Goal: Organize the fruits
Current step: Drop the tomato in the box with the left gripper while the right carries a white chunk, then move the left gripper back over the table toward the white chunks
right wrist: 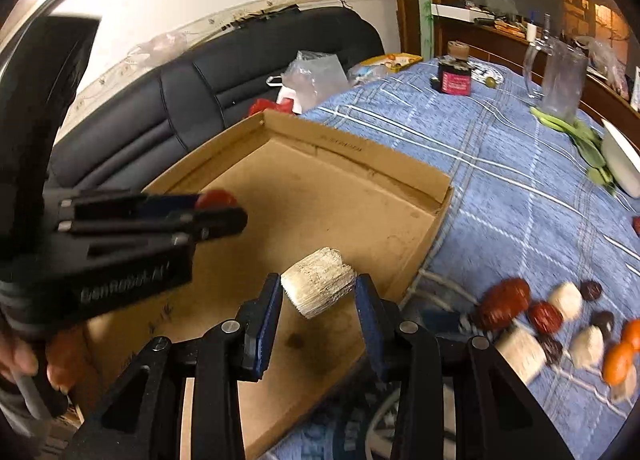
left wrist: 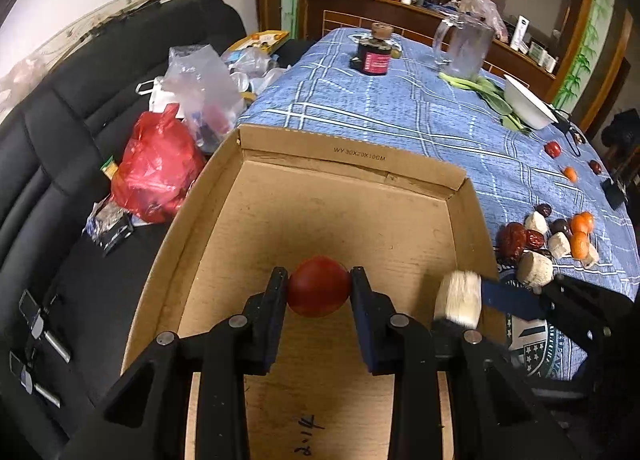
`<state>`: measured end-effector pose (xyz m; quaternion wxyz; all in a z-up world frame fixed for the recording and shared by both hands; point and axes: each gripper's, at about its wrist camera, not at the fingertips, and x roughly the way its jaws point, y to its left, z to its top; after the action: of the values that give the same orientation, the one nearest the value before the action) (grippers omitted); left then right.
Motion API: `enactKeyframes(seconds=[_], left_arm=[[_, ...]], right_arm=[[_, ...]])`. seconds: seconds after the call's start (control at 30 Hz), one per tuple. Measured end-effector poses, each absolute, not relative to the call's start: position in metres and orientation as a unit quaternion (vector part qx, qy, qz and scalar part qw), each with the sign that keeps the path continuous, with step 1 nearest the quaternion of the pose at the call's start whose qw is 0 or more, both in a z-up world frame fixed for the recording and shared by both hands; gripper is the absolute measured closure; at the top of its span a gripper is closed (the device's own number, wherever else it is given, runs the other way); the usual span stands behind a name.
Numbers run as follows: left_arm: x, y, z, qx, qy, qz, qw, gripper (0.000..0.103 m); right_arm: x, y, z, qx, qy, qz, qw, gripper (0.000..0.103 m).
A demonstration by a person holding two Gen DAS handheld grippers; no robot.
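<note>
Partly hidden, left gripper [right wrist: 224,210] clamps red fruit [right wrist: 216,199].

Legible markings: two printed items, one handwritten.

Cardboard box [left wrist: 340,220], far inner wall, straight ahead of the left tongs [left wrist: 319,287]: printed "WY 30X20X10CM". Box floor beneath the same tongs: handwritten scrawl, not readable. Body of the left tongs, seen from the right wrist view: embossed "GenRobot.AI". Dark jar [left wrist: 374,52] far beyond the box: pink label, text too small to read.
</note>
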<state>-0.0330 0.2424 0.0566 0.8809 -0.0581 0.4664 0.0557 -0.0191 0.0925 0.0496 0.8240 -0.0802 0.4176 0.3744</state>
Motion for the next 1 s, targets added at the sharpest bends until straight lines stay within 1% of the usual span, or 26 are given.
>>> enactKeyframes(seconds=[0.17, 0.2, 0.23, 0.27, 0.3, 0.37, 0.4, 0.43, 0.67, 0.73, 0.87, 1.0], left_arm=[[-0.026, 0.236, 0.049, -0.055, 0.479, 0.057, 0.874, 0.072], [-0.025, 0.236, 0.047, -0.058, 0.485, 0.059, 0.871, 0.069], [-0.024, 0.237, 0.045, -0.061, 0.488, 0.060, 0.869, 0.054], [-0.024, 0.237, 0.044, -0.062, 0.491, 0.063, 0.867, 0.045], [-0.025, 0.238, 0.043, -0.062, 0.493, 0.069, 0.865, 0.031], [-0.026, 0.241, 0.045, -0.066, 0.490, 0.074, 0.866, 0.029], [-0.027, 0.241, 0.046, -0.067, 0.486, 0.075, 0.868, 0.029], [-0.029, 0.242, 0.048, -0.066, 0.482, 0.079, 0.870, 0.027], [-0.043, 0.229, 0.067, -0.076, 0.452, 0.077, 0.886, 0.021], [-0.048, 0.218, 0.073, -0.072, 0.442, 0.068, 0.891, 0.021], [-0.054, 0.193, 0.084, -0.073, 0.429, 0.039, 0.900, 0.021], [-0.057, 0.161, 0.090, -0.061, 0.420, 0.006, 0.905, 0.018]], right_arm=[[-0.020, 0.101, 0.047, -0.110, 0.403, 0.360, 0.834, 0.061], [-0.019, 0.104, 0.047, -0.114, 0.404, 0.361, 0.833, 0.061], [-0.016, 0.105, 0.045, -0.115, 0.408, 0.363, 0.829, 0.061], [-0.015, 0.107, 0.044, -0.113, 0.413, 0.367, 0.826, 0.060], [-0.014, 0.106, 0.044, -0.111, 0.414, 0.369, 0.825, 0.058], [-0.017, 0.103, 0.048, -0.104, 0.409, 0.373, 0.826, 0.050], [-0.018, 0.100, 0.051, -0.098, 0.403, 0.373, 0.830, 0.039], [-0.021, 0.095, 0.054, -0.091, 0.396, 0.376, 0.832, 0.035], [-0.042, 0.056, 0.074, -0.045, 0.369, 0.372, 0.851, 0.033], [-0.047, 0.037, 0.078, -0.026, 0.364, 0.363, 0.858, 0.029], [-0.054, -0.004, 0.079, -0.003, 0.361, 0.328, 0.873, 0.029], [-0.055, -0.045, 0.074, 0.010, 0.370, 0.288, 0.883, 0.029]])
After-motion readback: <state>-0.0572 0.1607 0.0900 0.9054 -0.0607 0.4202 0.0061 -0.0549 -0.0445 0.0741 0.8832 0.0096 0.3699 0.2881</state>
